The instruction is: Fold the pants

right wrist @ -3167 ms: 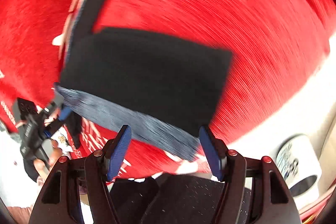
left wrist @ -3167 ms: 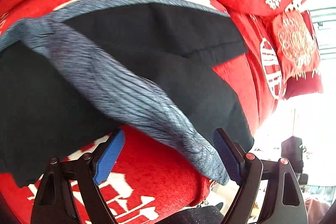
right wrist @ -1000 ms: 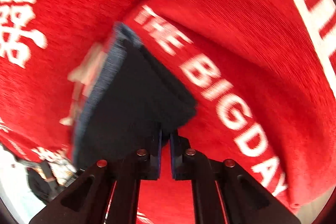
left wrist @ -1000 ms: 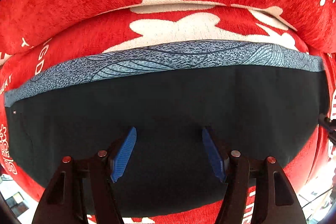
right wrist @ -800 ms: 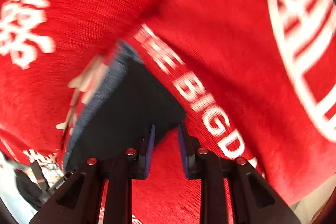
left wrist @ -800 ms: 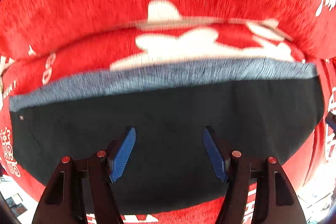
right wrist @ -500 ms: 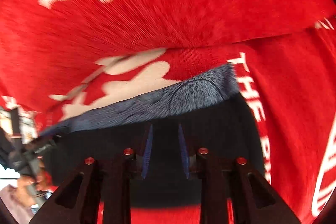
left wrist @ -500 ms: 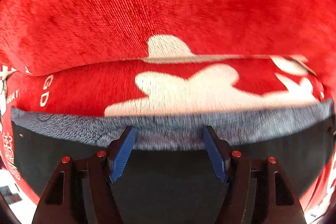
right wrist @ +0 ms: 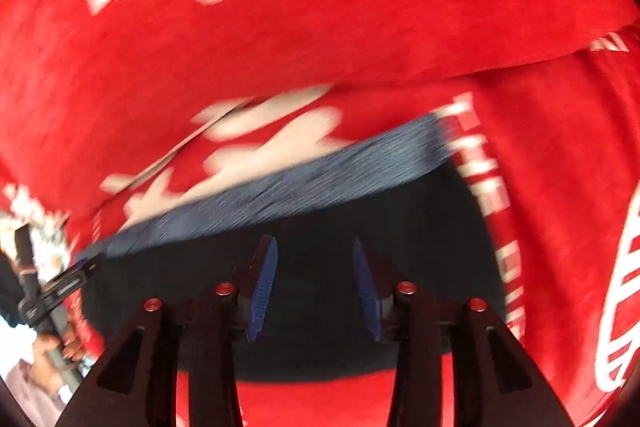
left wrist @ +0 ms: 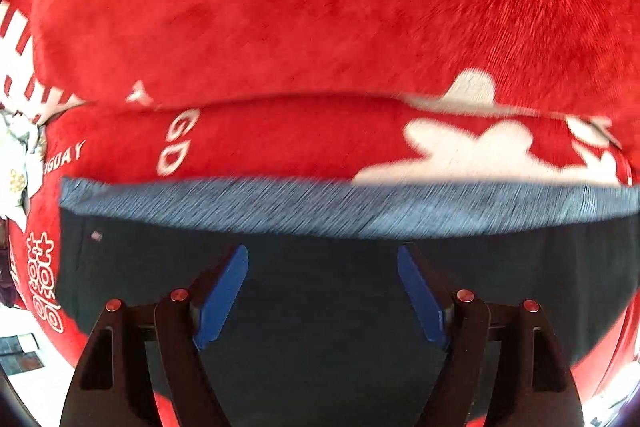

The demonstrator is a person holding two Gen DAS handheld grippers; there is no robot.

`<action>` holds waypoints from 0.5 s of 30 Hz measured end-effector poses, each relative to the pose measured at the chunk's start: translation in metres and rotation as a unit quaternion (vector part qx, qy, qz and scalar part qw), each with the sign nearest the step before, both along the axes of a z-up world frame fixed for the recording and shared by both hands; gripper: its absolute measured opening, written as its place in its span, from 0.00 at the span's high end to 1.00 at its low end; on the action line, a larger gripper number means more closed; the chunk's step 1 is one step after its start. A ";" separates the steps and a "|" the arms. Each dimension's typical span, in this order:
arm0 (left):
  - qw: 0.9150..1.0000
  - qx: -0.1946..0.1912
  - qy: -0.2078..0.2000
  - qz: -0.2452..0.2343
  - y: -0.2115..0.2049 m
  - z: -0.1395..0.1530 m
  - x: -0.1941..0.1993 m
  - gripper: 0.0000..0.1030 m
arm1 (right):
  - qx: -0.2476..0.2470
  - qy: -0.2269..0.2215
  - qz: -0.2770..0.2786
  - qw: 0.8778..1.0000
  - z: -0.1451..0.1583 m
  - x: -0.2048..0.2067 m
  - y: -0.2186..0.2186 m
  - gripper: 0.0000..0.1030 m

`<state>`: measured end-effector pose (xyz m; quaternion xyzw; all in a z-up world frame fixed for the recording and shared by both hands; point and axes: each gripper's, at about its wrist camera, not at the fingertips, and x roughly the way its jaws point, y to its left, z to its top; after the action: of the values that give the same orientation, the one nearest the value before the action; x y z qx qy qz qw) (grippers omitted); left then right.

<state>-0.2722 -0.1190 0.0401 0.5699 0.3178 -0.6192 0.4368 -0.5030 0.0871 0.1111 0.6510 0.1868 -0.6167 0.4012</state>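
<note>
I see one pair of pants [left wrist: 320, 291], dark with a blue-grey patterned waistband [left wrist: 360, 207], folded flat on a red plush sofa cover [left wrist: 320, 27] printed with white lettering. From the left wrist view the pants fill the lower half, waistband running across from 9 to 3 o'clock, their bottom edge hidden behind the gripper frame. My left gripper [left wrist: 322, 295] hangs over the dark cloth with its jaws spread and just widened, nothing between them. My right gripper [right wrist: 314, 291] has also just been opening; its two blue pads stand apart above the pants [right wrist: 400, 247], clear of the fabric. In the right view, at 8 o'clock, the other gripper's handle [right wrist: 44, 303] and a hand [right wrist: 60, 347] gripping it are cut off by the rim. Both views are smeared, so most of the lettering is unreadable; a pale cluttered patch [left wrist: 16, 163] at 9 o'clock in the left view I cannot identify.
</note>
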 end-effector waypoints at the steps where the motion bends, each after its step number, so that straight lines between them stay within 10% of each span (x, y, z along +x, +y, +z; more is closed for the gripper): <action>1: 1.000 0.000 0.002 -0.002 0.004 0.003 0.011 0.24 | -0.002 -0.009 0.017 1.000 0.000 0.015 -0.006 0.57; 15: 0.997 0.024 0.067 0.007 -0.007 0.007 0.201 0.24 | -0.021 -0.058 0.246 0.967 -0.006 0.311 -0.155 0.47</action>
<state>-0.0711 -0.1259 0.0474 0.5350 0.3656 -0.6451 0.4049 -0.1920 -0.0674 0.1051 0.6113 0.3046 -0.4640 0.5641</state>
